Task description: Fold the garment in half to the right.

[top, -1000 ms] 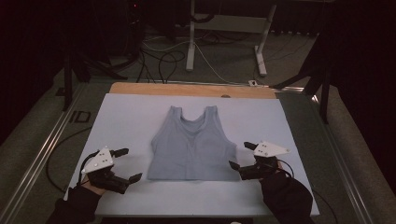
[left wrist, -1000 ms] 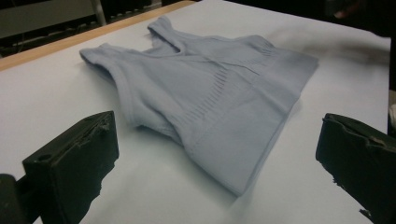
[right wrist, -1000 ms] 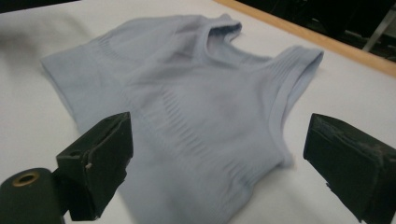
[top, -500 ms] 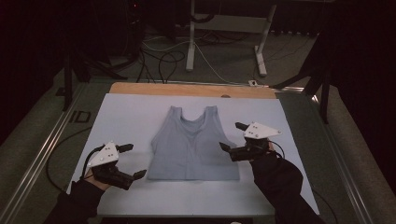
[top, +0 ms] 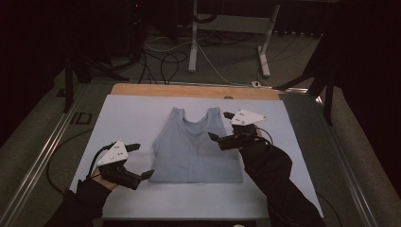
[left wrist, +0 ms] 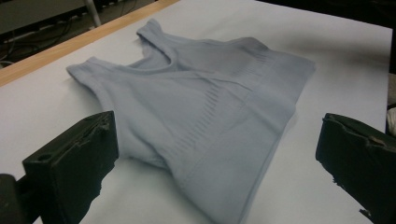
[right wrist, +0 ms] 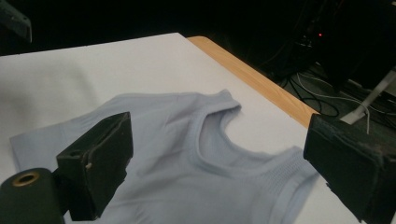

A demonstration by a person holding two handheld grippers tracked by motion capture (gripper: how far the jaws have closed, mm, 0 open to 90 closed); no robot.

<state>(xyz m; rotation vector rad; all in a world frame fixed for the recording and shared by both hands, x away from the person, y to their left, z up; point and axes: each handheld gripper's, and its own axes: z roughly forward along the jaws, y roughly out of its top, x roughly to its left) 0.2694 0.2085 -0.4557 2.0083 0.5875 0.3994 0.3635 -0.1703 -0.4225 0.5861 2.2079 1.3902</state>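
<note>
The room is dim, its far side almost black. A pale lavender-white sheet (top: 142, 118) covers the desk, leaving a bare strip of light wood (top: 189, 91) along the far edge. Beyond that edge, grey floor (top: 227, 52) carries loose black and white cables (top: 165, 61) and a white metal stand with two legs (top: 194, 38). Grey metal rails (top: 42, 156) run alongside the left edge.

A white sheet (top: 137, 118) covers the table, its wooden far edge (top: 189, 90) bare. Beyond lie floor cables (top: 161, 61) and white stand legs (top: 193, 42).
</note>
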